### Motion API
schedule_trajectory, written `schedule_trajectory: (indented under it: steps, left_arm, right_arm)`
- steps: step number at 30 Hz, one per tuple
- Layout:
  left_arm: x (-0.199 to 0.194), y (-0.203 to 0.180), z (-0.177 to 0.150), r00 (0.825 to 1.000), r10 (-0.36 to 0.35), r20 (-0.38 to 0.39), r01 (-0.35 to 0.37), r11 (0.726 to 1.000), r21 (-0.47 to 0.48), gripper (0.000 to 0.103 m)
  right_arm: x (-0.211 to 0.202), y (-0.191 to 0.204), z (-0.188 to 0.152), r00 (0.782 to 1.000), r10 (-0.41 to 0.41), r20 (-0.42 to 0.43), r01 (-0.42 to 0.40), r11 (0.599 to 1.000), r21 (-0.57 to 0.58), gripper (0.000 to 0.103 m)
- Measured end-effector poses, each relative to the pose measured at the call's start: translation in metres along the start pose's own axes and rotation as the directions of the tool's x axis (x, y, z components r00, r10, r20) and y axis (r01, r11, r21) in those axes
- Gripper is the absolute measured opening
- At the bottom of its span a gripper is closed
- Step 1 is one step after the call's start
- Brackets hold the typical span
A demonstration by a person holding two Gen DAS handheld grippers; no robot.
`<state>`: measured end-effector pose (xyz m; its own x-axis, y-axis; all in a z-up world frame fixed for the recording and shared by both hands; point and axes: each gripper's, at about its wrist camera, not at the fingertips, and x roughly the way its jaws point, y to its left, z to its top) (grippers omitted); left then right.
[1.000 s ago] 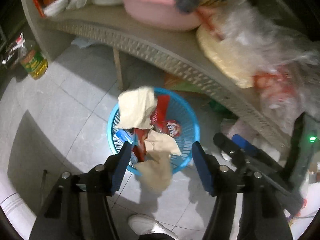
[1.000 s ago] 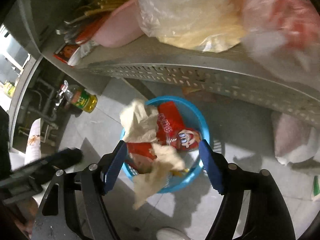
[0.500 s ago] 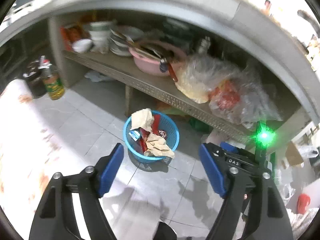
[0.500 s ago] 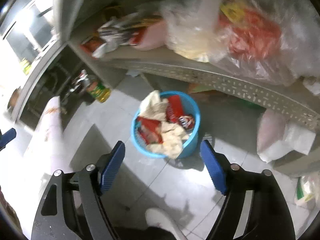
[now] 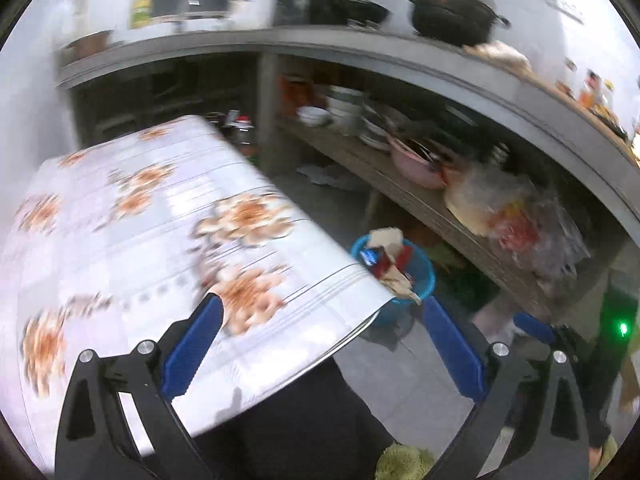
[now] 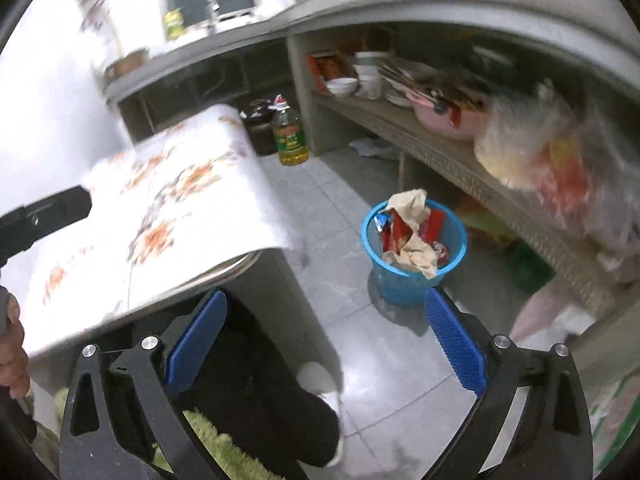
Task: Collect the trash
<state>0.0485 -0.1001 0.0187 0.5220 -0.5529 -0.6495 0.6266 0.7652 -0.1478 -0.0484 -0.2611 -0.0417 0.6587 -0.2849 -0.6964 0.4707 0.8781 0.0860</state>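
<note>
A blue plastic basket (image 6: 404,280) stands on the tiled floor, filled with crumpled paper (image 6: 416,252) and red wrappers (image 6: 434,224). In the left wrist view the basket (image 5: 416,280) is half hidden behind the table edge. My left gripper (image 5: 320,344) is open and empty, raised over the table corner. My right gripper (image 6: 324,340) is open and empty, high above the floor, with the basket just beyond its right finger.
A table with a white, orange-flowered cloth (image 5: 140,240) fills the left, also seen in the right wrist view (image 6: 160,208). A low shelf (image 6: 460,156) holds a pink basin (image 6: 448,116), bowls and plastic bags (image 6: 552,152). An oil bottle (image 6: 290,136) stands on the floor.
Both grippers have risen and pulled back from the basket, which now looks small and far. The flowered table has come into view on the left. The paper now lies in the basket.
</note>
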Motion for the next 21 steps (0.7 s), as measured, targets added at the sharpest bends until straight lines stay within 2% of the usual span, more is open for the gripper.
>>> schedule_trajectory:
  steps: [4,5,8,11,16,21]
  left_arm:
    - [-0.012,0.002,-0.016,0.995,0.093,0.027,-0.092,0.995,-0.033,0.098]
    - [-0.015,0.001,-0.019,0.989,0.144,0.032,-0.143,0.989,-0.027,0.098]
    - [-0.023,-0.001,-0.026,0.966,0.254,0.049,-0.253,0.967,-0.023,0.098]
    - [-0.029,0.0,-0.03,0.931,0.36,0.058,-0.359,0.933,-0.029,0.098]
    - [-0.037,0.006,-0.036,0.92,0.388,0.056,-0.383,0.92,-0.08,0.098]
    - [-0.034,0.012,-0.04,0.919,0.394,0.001,-0.392,0.914,-0.104,0.098]
  right_arm:
    - [-0.012,0.015,0.003,0.994,-0.094,0.047,0.096,0.994,-0.046,0.095]
    - [-0.015,0.016,0.005,0.993,-0.107,0.057,0.11,0.993,-0.048,0.095]
    - [-0.021,0.015,0.007,0.984,-0.161,0.076,0.165,0.985,-0.042,0.095]
    - [-0.024,0.011,0.005,0.974,-0.207,0.092,0.211,0.977,-0.036,0.095]
    - [-0.027,0.005,0.002,0.97,-0.234,0.064,0.235,0.972,-0.005,0.095]
    - [-0.026,0.0,0.001,0.967,-0.249,0.057,0.25,0.968,-0.004,0.095]
